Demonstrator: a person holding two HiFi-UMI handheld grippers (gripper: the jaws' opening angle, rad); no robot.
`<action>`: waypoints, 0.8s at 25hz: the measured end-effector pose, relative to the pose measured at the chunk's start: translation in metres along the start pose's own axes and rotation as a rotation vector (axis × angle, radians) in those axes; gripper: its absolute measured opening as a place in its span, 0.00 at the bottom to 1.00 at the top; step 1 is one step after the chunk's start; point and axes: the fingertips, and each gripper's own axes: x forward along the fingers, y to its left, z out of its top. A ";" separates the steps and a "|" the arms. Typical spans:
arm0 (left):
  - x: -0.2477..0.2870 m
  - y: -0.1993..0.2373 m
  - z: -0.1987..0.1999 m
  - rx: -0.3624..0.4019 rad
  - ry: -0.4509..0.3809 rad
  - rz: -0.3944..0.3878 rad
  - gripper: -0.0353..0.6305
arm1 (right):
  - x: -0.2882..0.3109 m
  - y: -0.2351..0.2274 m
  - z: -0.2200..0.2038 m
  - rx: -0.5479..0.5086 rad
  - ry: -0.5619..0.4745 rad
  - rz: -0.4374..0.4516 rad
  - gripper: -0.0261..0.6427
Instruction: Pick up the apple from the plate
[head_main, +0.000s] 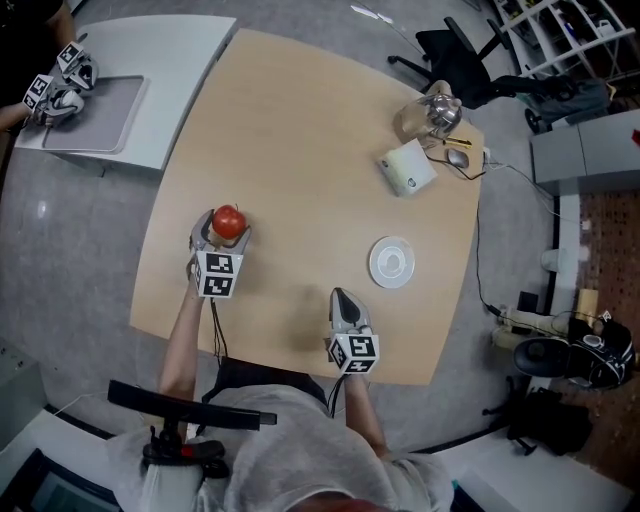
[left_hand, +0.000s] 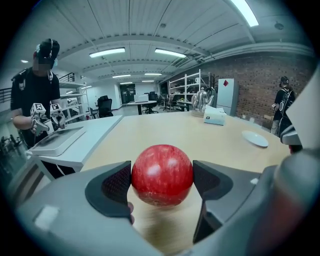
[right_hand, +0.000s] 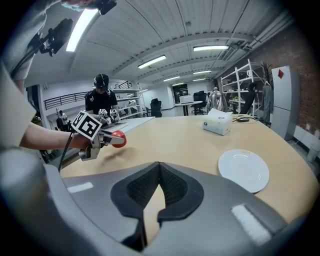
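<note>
Well, my left gripper (head_main: 226, 228) is clamped on the apple (left_hand: 162, 175) over the table (head_main: 300, 120), well left of the bare plate (head_main: 391, 262). My right gripper (head_main: 344, 303), closed on nothing, sits nearer that plate.

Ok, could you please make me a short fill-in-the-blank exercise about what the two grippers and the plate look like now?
1. The left gripper holds a red ____.
2. The plate is ____: nothing lies on it.
3. The right gripper holds nothing, and its jaws are ____.
Missing words: apple; empty; shut.
</note>
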 end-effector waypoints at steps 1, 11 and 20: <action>0.002 0.000 -0.002 -0.001 0.005 0.000 0.66 | 0.001 0.000 0.001 0.000 0.003 0.000 0.05; 0.004 -0.003 -0.011 -0.004 0.037 -0.001 0.66 | 0.002 -0.001 0.009 0.006 0.013 0.005 0.05; 0.006 -0.004 -0.013 0.003 0.026 0.013 0.67 | 0.001 -0.003 0.008 0.013 0.009 -0.002 0.05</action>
